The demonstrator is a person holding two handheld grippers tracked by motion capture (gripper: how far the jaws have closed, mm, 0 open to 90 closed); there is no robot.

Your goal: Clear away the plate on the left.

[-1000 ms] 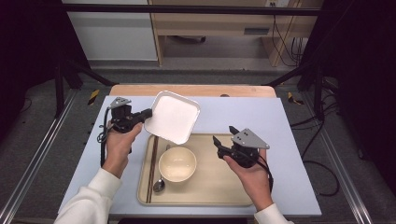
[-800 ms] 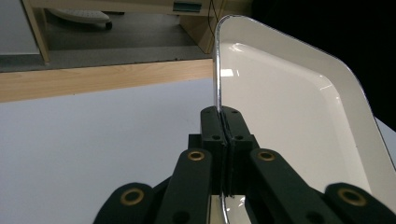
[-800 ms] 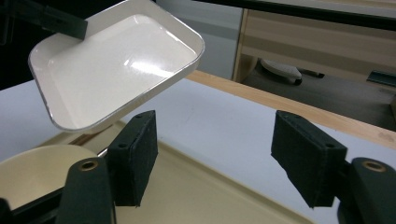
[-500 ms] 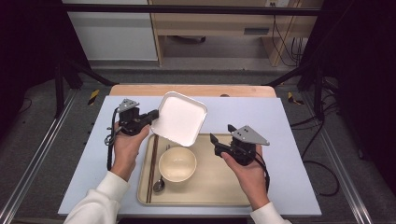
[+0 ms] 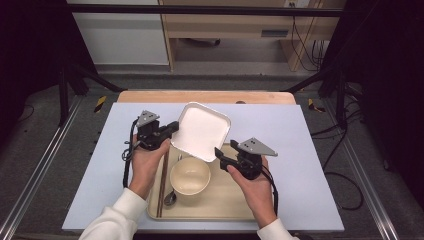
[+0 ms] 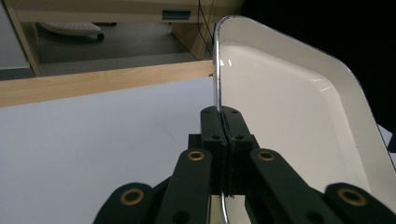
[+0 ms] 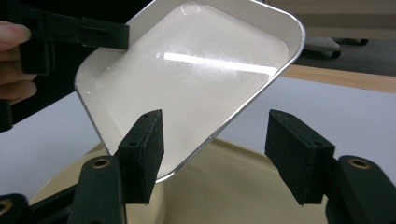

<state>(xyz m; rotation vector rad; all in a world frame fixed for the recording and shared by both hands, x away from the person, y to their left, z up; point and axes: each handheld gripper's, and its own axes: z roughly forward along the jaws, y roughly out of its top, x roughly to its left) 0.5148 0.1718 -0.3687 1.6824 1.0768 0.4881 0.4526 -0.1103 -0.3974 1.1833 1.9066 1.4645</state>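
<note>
White square plate held tilted in air above far edge of beige tray, over counter. Left claw pinching plate's left rim, jaws pressed together on it. Right claw spread, just beside plate's near corner. Bowl, chopsticks, spoon lie in tray.

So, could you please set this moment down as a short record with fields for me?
held item: white square plate, lifted and tilted above the tray
left claw: shut on the plate's rim
right claw: open, near the plate's lower corner, not gripping
tray: beige, on the pale blue table top
on the tray: bowl, chopsticks, spoon
bowl contents: none visible
</note>
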